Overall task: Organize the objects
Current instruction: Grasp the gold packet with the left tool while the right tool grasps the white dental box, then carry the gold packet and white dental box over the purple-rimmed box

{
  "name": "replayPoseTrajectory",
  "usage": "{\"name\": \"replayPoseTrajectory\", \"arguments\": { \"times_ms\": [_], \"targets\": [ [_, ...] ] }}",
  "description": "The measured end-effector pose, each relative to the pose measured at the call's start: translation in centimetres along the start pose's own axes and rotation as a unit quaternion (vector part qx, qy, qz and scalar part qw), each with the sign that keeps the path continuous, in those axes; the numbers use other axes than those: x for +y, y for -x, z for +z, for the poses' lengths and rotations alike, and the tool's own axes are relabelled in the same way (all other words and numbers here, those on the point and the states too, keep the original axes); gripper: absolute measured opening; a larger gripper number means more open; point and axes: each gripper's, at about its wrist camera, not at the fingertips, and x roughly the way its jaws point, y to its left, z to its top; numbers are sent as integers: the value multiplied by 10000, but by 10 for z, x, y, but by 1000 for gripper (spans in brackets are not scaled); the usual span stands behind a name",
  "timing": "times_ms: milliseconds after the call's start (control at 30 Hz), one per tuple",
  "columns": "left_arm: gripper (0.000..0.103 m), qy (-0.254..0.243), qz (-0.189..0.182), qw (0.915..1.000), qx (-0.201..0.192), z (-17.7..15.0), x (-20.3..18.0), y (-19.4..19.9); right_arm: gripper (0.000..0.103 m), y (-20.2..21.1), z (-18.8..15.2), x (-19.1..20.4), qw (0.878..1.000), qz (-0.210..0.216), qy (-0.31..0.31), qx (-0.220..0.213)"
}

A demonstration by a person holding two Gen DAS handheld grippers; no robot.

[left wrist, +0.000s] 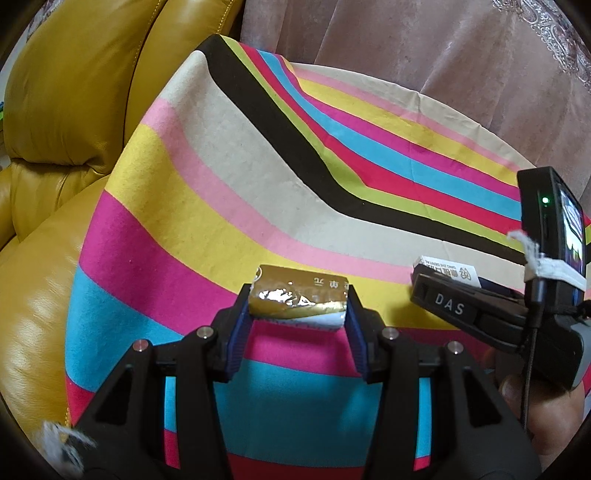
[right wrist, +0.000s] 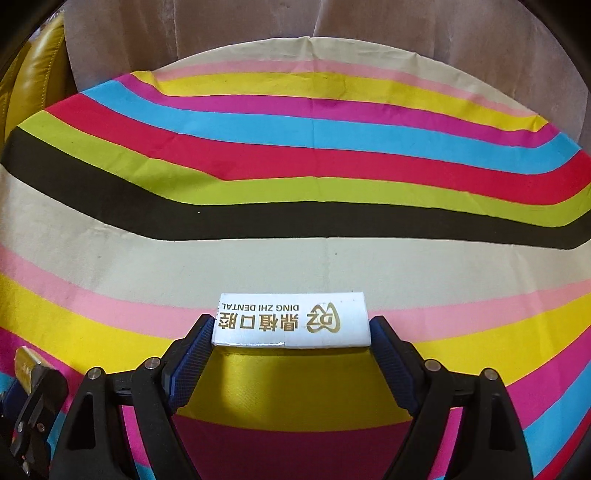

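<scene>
left gripper (left wrist: pixel 299 306): clamped on the gold pack (left wrist: pixel 299 295), pads on its two short ends, pack held crosswise above the cloth (left wrist: pixel 258 184).
right gripper (right wrist: pixel 291 332): clamped on the white box (right wrist: pixel 291 319), pads on both short ends, jaws set wide since the box is long.
gold pack: small, foil-wrapped, crumpled and shiny on the near face. prob. light and a bit soft; foil looks slick, so a side squeeze could dent it or let it slide. grip across the ends looks ok; deeper on the pads wld be safer.
white box: thin card carton w/ gold print, "ding zhi dental" on top. prob. light, stiff along its length, walls crushable. end-to-end hold suits it; only the near edge sits btwn the pads, so it cld pivot if bumped.
where: both things up off the striped cloth, near its front; box just right of the pack in the left view.
cloth: soft, wrinkled, draped over a table; things set down may tilt on folds.
sofa (left wrist: pixel 55 147): yellow leather, left of table.
curtain (right wrist: pixel 258 29): pinkish, behind.
risk: over-squeezing either; set down flat, then let go.
</scene>
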Motion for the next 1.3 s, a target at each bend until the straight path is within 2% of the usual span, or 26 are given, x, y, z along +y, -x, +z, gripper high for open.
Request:
{"name": "replayPoseTrajectory", "arguments": {
  "times_ms": [300, 700, 933, 1300],
  "targets": [
    [51, -120, 7, 9999, -29, -1, -10, 3, 82, 6, -5, -10, 9999, -96, 28, -28],
    [51, -442, -310, 9985, -24, -8, -52, 34, 82, 56, -32, -52, 9998, -153, 59, -131],
    [51, -654, -518, 9965, -45, -21, -83, 57, 82, 105, -59, -98, 9991, -214, -233, -287],
    [51, -1003, -892, 9909, -13, -39, -131, 85, 82, 157, -98, -161, 9955, -470, -746, -336]
  ]
}}
